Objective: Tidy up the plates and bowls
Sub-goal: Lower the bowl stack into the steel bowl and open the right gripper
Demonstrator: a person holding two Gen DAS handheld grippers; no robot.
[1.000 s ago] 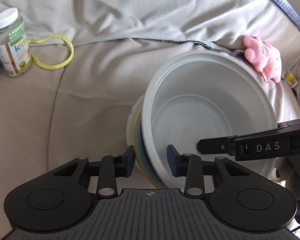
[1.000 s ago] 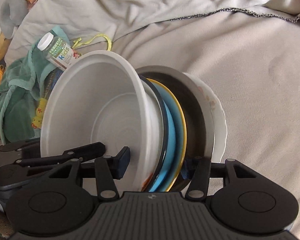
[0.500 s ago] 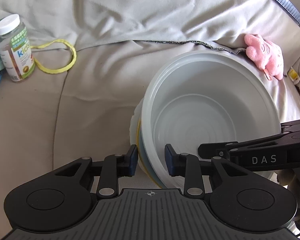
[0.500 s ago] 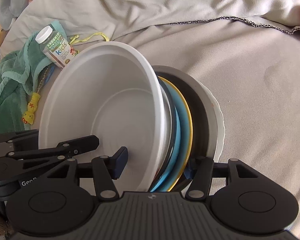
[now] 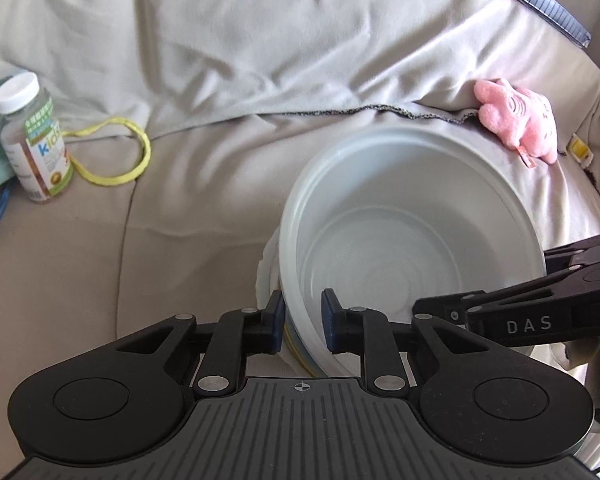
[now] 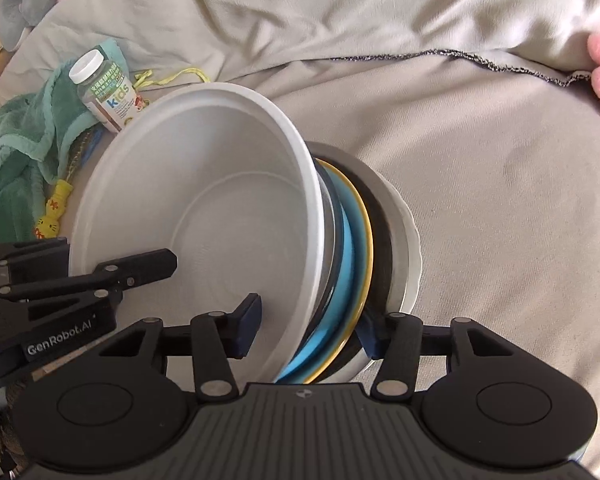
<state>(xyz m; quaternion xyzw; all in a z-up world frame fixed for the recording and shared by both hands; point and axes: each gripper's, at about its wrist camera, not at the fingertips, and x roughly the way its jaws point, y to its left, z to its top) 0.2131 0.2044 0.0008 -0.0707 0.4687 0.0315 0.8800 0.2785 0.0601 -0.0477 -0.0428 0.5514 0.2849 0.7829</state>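
both grippers [image 5: 302, 322] [image 6: 308, 326] clamp stack [image 6: 352, 248] rims.

A kids vitamin bottle [image 5: 30, 140] with a white cap is standing next to a yellow cord [image 5: 116, 152] on the beige couch cover [image 5: 180, 240], teal towel [image 6: 16, 152] bunching beside it, pink plush toy [image 5: 518, 122] sitting further right.

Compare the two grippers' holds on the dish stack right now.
The left gripper pinches only the white bowl rim in a narrow gap; the right gripper spans wider, across bowl, blue plate and the plates behind. Both clamp the stack's lower edge.
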